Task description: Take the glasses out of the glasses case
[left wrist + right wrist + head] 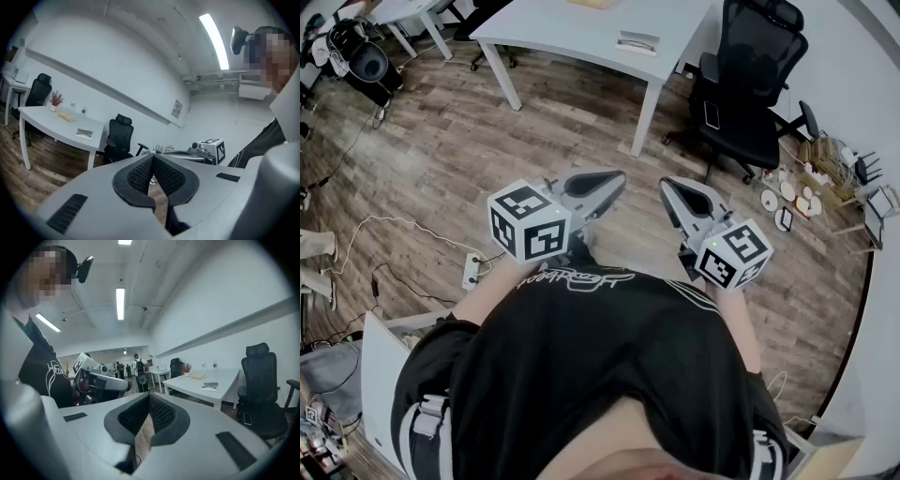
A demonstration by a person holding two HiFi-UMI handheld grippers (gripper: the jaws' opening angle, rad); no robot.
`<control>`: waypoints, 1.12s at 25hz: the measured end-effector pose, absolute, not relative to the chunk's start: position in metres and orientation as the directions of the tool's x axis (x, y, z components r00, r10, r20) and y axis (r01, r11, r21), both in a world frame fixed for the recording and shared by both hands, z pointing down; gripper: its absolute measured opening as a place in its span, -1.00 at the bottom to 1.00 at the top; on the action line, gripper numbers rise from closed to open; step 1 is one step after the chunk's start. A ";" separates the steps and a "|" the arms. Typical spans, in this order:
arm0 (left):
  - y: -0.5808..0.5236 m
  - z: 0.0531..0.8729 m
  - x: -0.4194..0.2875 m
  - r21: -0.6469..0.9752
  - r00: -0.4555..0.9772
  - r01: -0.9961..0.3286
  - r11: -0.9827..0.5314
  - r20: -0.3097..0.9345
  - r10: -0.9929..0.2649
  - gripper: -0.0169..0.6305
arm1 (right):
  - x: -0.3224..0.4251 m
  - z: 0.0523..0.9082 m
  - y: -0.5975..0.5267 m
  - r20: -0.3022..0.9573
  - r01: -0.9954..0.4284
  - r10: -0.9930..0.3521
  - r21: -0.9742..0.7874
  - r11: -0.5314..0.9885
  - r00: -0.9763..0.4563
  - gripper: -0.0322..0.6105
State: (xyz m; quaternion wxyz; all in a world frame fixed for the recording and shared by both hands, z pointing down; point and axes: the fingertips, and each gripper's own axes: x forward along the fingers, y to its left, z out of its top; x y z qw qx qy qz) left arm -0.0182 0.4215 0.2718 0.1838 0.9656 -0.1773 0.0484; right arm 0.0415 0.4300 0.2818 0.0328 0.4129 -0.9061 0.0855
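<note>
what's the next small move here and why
Probably step toward the white table ahead. The left tongs and right tongs are both shut, empty and held close to the black shirt, over wooden floor. A small flat thing lies on that table; whether it is the glasses case can't be told.

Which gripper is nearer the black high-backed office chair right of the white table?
Right. The black office chair stands ahead and to the right of the right gripper; the left gripper is held on that gripper's far side, farther from the chair.
</note>
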 end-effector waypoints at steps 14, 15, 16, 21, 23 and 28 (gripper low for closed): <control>0.443 0.267 -0.011 0.312 0.927 -0.372 -0.874 0.166 -0.336 -0.92 | 0.051 0.270 0.443 0.095 -0.750 -0.747 -0.163 0.641 -0.658 -0.88; 0.443 0.266 -0.011 0.311 0.926 -0.376 -0.873 0.165 -0.340 -0.92 | 0.051 0.269 0.444 0.091 -0.746 -0.744 -0.167 0.644 -0.662 -0.88; 0.442 0.265 -0.012 0.311 0.924 -0.380 -0.871 0.163 -0.344 -0.92 | 0.051 0.269 0.444 0.089 -0.742 -0.740 -0.170 0.649 -0.667 -0.88; 0.436 0.269 -0.014 0.317 0.916 -0.401 -0.859 0.168 -0.365 -0.92 | 0.047 0.276 0.440 0.092 -0.722 -0.719 -0.172 0.670 -0.689 -0.87; 0.431 0.271 -0.016 0.320 0.912 -0.409 -0.855 0.174 -0.372 -0.92 | 0.045 0.277 0.434 0.088 -0.715 -0.713 -0.175 0.677 -0.696 -0.87; 0.413 0.276 -0.017 0.322 0.907 -0.419 -0.849 0.190 -0.376 -0.92 | 0.045 0.282 0.417 0.082 -0.707 -0.707 -0.190 0.681 -0.703 -0.87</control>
